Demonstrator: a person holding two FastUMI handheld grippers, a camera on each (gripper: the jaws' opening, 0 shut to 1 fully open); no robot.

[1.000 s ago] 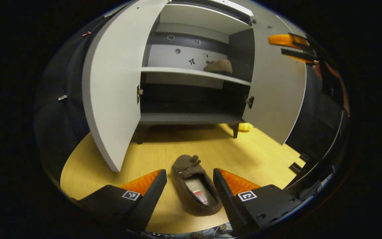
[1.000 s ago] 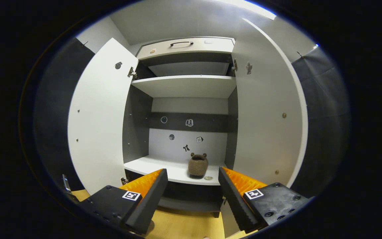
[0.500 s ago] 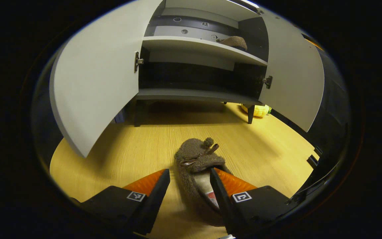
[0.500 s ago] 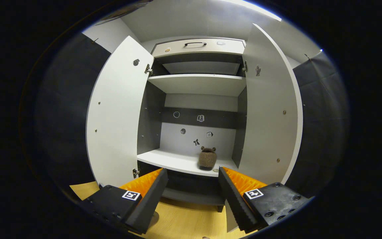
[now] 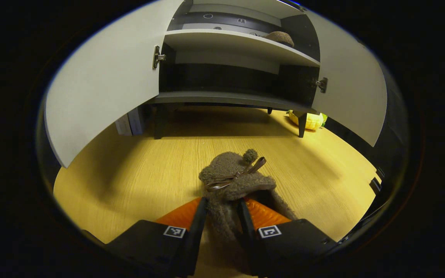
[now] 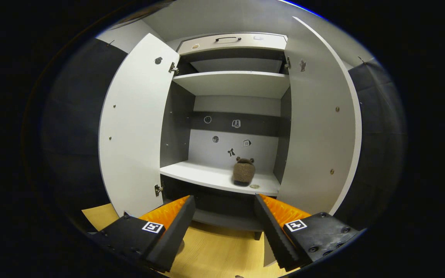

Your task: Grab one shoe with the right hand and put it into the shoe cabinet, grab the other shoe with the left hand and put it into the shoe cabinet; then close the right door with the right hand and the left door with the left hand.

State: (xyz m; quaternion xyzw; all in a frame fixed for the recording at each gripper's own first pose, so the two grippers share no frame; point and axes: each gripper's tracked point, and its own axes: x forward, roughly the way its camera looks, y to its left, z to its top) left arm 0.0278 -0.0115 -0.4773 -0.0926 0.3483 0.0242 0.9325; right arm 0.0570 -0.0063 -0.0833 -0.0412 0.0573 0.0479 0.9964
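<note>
While the left hand-held gripper (image 5: pixel 221 216) pinches the fuzzy brown slipper (image 5: pixel 235 185) on the wooden floor (image 5: pixel 137 173), the right hand-held gripper (image 6: pixel 224 216) hangs wide apart facing the open shoe cabinet (image 6: pixel 230 83).

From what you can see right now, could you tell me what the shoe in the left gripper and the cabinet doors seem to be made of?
Shoe: looks like fuzzy brown fleece or boucle fabric, matte and nubbly, with a pompom and a shiny ribbon bow. Cabinet doors: probably laminated board, smooth flat pale grey with a matte finish and small metal hinges; what lies under the surface is not visible.
</note>
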